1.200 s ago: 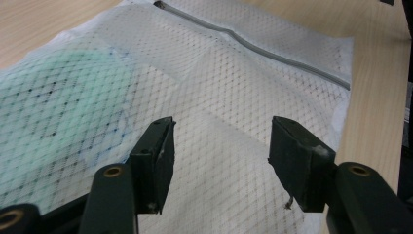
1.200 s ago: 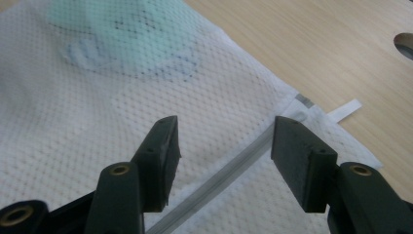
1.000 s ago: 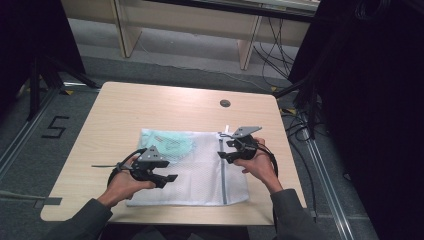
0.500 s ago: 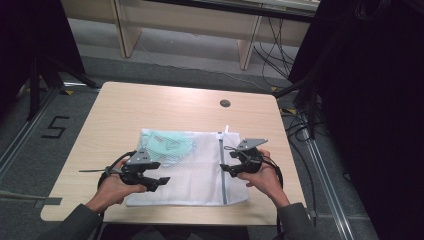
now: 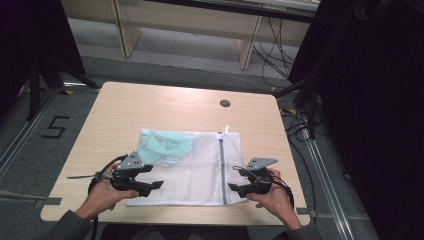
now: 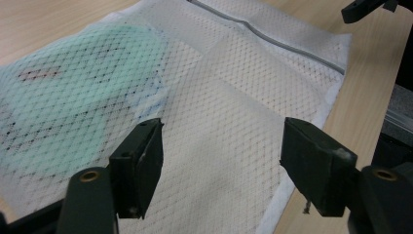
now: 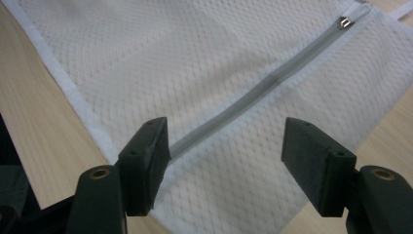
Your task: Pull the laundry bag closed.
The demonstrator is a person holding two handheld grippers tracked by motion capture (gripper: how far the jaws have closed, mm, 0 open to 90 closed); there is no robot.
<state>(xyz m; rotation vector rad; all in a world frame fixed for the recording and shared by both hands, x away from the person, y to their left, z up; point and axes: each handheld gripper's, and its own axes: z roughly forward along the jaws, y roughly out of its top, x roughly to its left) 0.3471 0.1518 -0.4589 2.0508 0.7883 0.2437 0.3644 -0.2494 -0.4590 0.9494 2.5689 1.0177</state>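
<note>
- A white mesh laundry bag [image 5: 192,167] with a grey zipper [image 5: 221,165] lies flat on the light wooden worktop [image 5: 150,110], and a pale green garment [image 5: 162,145] shows through its netting.
- The left gripper [image 5: 150,177] hovers over the bag's near left corner; its jaws stand apart, have just been opening, and nothing is between them.
- In the left gripper view the mesh [image 6: 229,102] spreads beneath and between the two black jaws, the green garment [image 6: 73,92] lies beyond the left jaw, and the bag's white hem runs just past the right jaw.
- The right gripper [image 5: 239,187] sits at the bag's near right corner, beside the near end of the zipper; its jaws are also apart, have just been opening, and they hold nothing.
- In the right gripper view the grey zipper [image 7: 263,90] starts beside the left jaw and runs away up between the jaws to its metal pull [image 7: 345,22] at the far end.
- Bare wood [image 7: 44,126] lies just outside the left jaw there.
</note>
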